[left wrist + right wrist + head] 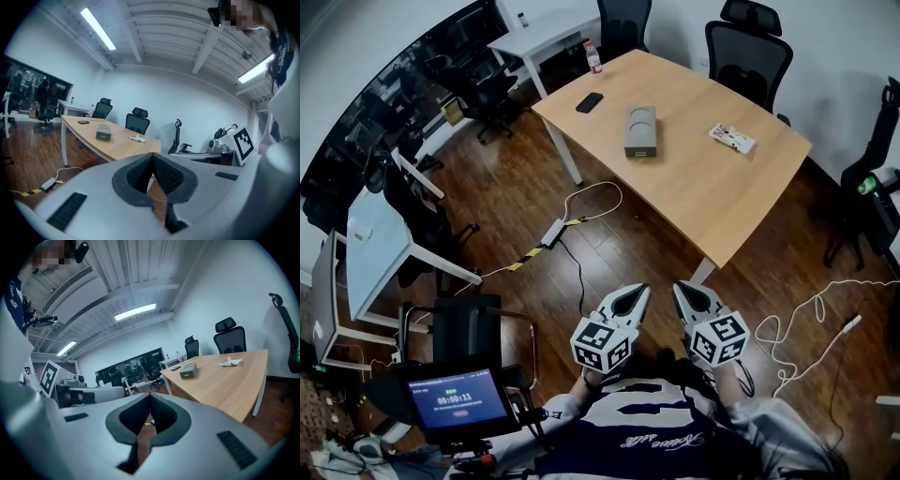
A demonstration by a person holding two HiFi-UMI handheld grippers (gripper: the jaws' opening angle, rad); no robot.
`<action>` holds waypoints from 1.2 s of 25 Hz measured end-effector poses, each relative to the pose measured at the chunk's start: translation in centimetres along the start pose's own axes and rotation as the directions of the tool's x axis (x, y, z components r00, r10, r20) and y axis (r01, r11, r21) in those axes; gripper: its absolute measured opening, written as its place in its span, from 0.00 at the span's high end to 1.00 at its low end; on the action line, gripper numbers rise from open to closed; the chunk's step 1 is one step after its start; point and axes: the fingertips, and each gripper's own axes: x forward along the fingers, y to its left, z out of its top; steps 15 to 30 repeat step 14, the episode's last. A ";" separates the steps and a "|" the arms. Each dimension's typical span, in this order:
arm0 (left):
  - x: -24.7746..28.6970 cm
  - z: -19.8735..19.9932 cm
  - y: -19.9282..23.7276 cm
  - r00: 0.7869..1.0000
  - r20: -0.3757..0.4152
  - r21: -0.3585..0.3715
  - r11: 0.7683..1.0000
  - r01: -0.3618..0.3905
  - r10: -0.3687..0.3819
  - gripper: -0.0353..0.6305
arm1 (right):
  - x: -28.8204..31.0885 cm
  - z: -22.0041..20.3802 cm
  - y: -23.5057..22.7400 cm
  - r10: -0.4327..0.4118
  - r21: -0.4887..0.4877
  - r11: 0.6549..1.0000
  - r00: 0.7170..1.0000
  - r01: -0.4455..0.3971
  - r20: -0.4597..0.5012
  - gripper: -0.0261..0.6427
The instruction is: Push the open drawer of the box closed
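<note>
A small grey box (640, 130) with a drawer lies on the wooden table (694, 178), far from me; it also shows small in the left gripper view as the box (103, 134) and in the right gripper view as the box (188, 371). Whether its drawer stands out I cannot make out at this distance. My left gripper (630, 296) and right gripper (692, 293) hang close to my body above the floor, well short of the table. Both are shut, tips meeting, with nothing between them: left gripper (153, 155), right gripper (150, 395).
On the table lie a black phone (589, 102), a bottle (592, 57) and a small white object (732, 138). Black office chairs (748, 52) stand behind it. Cables (581, 211) run over the wood floor. A monitor (456, 398) stands at my lower left.
</note>
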 end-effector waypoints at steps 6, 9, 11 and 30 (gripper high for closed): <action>0.0 -0.4 0.4 1.000 0.006 -0.021 1.000 -0.006 0.006 0.95 | 0.1 -0.3 -0.3 -0.002 -0.004 1.000 1.000 0.002 -0.004 0.97; 0.0 -0.2 0.7 1.000 0.008 -0.021 1.000 -0.012 0.012 0.95 | 0.4 -0.2 -0.3 0.003 -0.007 1.000 1.000 -0.003 -0.005 0.97; -0.1 -0.2 1.0 1.000 0.006 -0.022 1.000 -0.014 0.014 0.95 | 0.7 -0.2 -0.2 0.003 -0.007 1.000 1.000 -0.003 -0.007 0.97; -0.3 -0.3 1.6 1.000 0.002 -0.026 1.000 -0.014 0.014 0.95 | 1.2 -0.3 0.1 0.001 -0.006 1.000 1.000 -0.001 -0.011 0.97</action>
